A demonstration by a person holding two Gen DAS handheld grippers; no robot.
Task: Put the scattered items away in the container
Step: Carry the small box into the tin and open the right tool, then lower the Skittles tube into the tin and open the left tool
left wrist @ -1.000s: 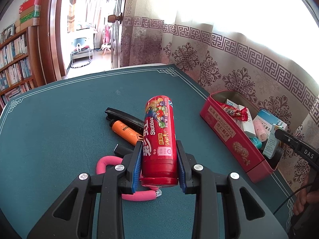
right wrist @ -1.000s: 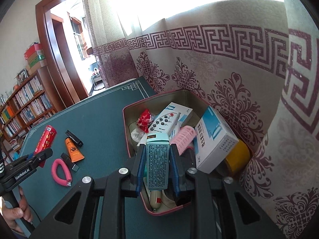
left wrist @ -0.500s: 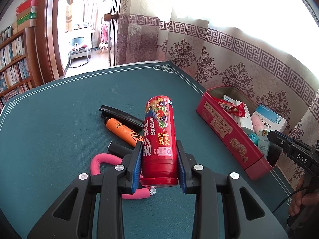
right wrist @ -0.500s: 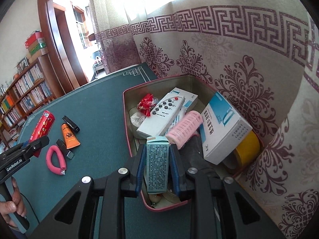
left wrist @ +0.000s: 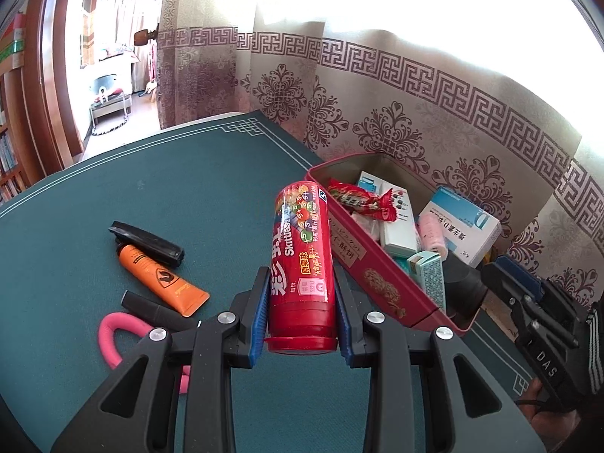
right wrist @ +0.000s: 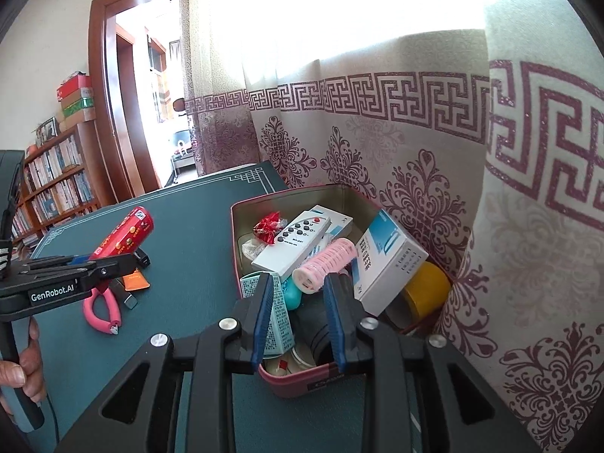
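My left gripper (left wrist: 300,313) is shut on a red Skittles tube (left wrist: 302,264) and holds it above the green table, just left of the red tin (left wrist: 381,279). The tube also shows in the right wrist view (right wrist: 124,236). My right gripper (right wrist: 298,321) is open over the near end of the tin (right wrist: 298,381). A teal box (right wrist: 277,321) leans in the tin beside the right gripper's left finger, released. The tin holds a remote (right wrist: 294,243), a pink roller (right wrist: 326,270), a white-blue box (right wrist: 389,260) and a candy wrapper (right wrist: 268,226).
On the table lie an orange tube (left wrist: 158,275), a black clip (left wrist: 147,243), a small black item (left wrist: 154,309) and a pink-handled tool (left wrist: 113,336). A patterned curtain (left wrist: 415,113) hangs just behind the tin. A yellow tape roll (right wrist: 424,288) sits in the tin's far corner.
My right gripper has opened and let go of the teal box, which now leans in the tin. My left gripper has carried the Skittles tube to the right, close to the tin.
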